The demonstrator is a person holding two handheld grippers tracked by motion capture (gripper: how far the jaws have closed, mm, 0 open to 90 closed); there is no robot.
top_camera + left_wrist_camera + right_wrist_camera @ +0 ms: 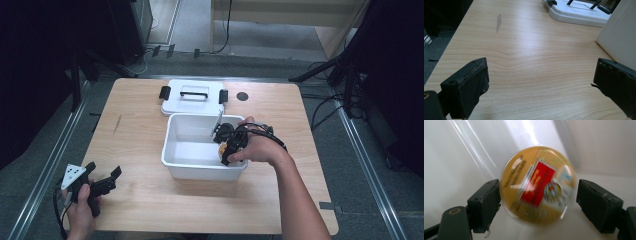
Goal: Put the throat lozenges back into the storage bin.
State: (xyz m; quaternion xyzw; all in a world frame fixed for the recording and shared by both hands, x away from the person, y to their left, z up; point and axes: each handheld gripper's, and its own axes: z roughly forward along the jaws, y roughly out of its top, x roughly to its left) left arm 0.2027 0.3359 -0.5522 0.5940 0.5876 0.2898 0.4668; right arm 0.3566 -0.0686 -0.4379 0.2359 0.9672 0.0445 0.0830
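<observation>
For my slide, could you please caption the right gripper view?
Right gripper, jaws open, around a round yellow capsule inside the white bin.

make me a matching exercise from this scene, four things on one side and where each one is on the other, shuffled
Things:
1. ball
2. lid
3. left gripper
4. bin

Places:
A. near the table's front left corner, over bare wood
B. middle of the table, open on top
C. flat on the table just behind the bin
D. inside the bin, between the right gripper's jaws

Pairs: 1-D, 2-C, 3-A, 4-B
</observation>
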